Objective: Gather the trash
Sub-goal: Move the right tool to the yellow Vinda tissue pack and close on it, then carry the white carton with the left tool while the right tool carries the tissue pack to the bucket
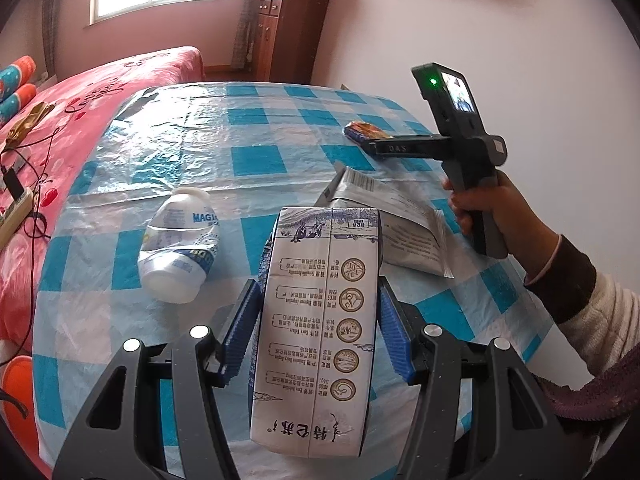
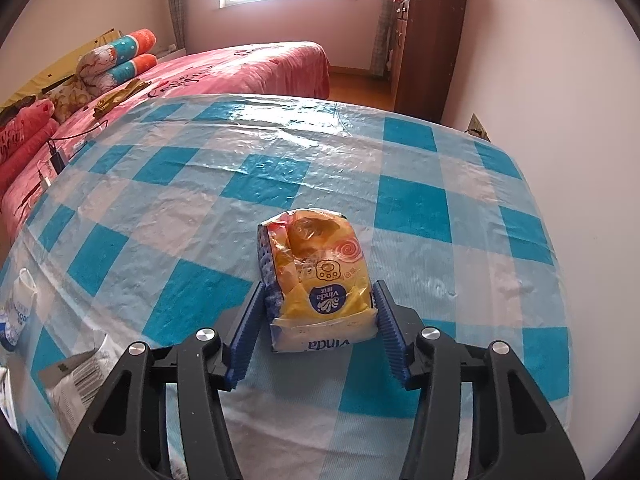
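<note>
A white and blue milk carton stands between the blue pads of my left gripper, which is shut on its sides and holds it over the checked table. My right gripper is shut on a yellow tissue pack that rests on the tablecloth, with both pads touching its sides. In the left wrist view the right gripper shows at the far right of the table, held by a hand, with the tissue pack at its tips.
A crushed white plastic bottle lies left of the carton. A grey mailing bag lies behind it to the right. A pink bed runs along the table's left side, and a wooden cabinet stands at the far wall.
</note>
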